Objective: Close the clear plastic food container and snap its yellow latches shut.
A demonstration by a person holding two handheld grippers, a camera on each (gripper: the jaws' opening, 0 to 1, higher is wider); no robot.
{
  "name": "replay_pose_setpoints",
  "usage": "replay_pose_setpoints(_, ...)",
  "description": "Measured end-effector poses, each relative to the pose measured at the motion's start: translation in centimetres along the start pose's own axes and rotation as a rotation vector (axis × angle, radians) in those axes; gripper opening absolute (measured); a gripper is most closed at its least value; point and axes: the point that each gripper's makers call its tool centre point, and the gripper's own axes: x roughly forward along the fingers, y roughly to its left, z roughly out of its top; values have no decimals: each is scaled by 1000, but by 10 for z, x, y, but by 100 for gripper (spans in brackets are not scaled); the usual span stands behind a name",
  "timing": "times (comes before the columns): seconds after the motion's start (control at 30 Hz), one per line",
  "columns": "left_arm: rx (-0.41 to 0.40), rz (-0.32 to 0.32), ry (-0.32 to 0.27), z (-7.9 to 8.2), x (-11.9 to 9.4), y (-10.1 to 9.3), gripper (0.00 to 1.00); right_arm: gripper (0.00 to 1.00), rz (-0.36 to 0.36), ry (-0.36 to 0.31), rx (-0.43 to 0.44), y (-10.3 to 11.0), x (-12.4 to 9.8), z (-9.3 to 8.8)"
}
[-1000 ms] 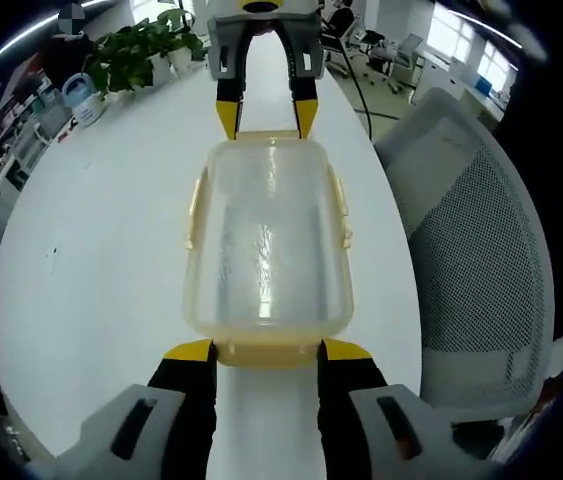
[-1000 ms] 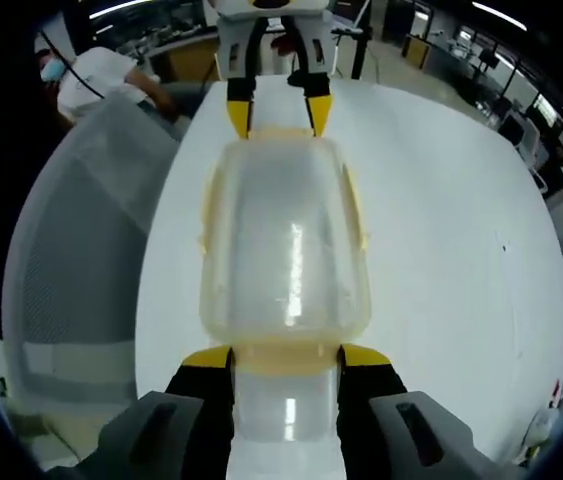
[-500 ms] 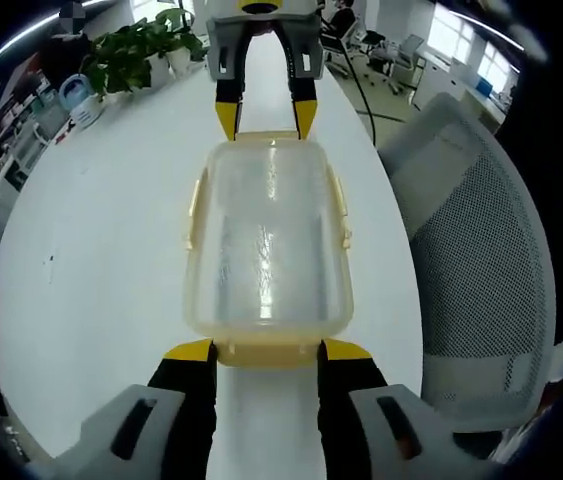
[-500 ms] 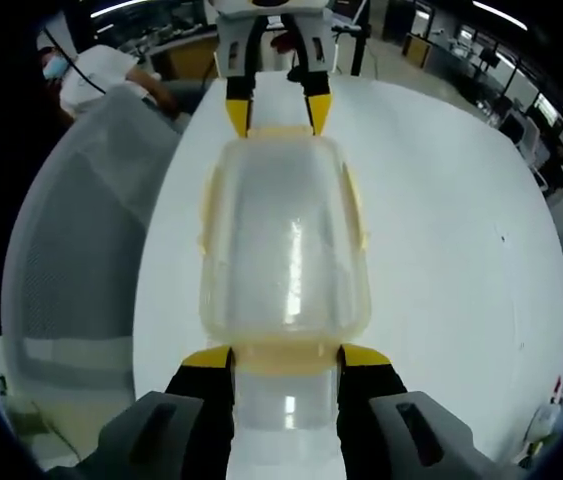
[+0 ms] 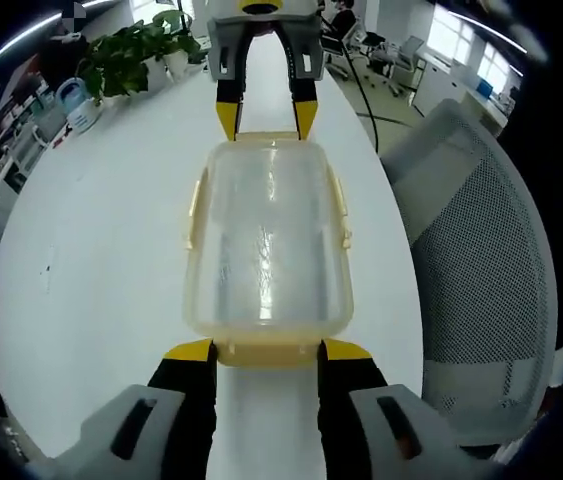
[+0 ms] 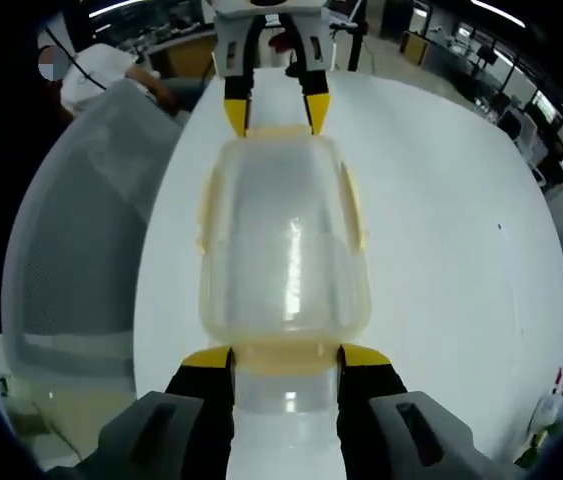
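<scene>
Left gripper view: a clear plastic food container [image 5: 267,248] with its lid on lies lengthwise on a white table [image 5: 101,230], yellow latches [image 5: 341,215] running along its long sides. The left gripper [image 5: 266,352] rises from the bottom of the view, its two yellow-tipped jaws spread apart and set at the corners of the container's near end, against a yellow latch there. The right gripper [image 5: 265,118] faces it at the far end, jaws likewise apart at the far corners. A grey mesh office chair [image 5: 481,260] stands beside the table, and potted plants [image 5: 136,50] sit at the table's far edge.

Right gripper view: the same container [image 6: 283,250] from the opposite end, the right gripper [image 6: 285,358] near and the left gripper [image 6: 273,112] far. A person in white [image 6: 96,75] sits beyond the chair [image 6: 76,240].
</scene>
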Motion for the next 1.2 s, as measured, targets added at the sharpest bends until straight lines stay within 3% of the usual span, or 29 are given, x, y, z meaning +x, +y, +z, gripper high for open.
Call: replay_pose_setpoints(1.2,11,-11,-23,43,24,-3,39,38,-14,39,27,2,-16,-46)
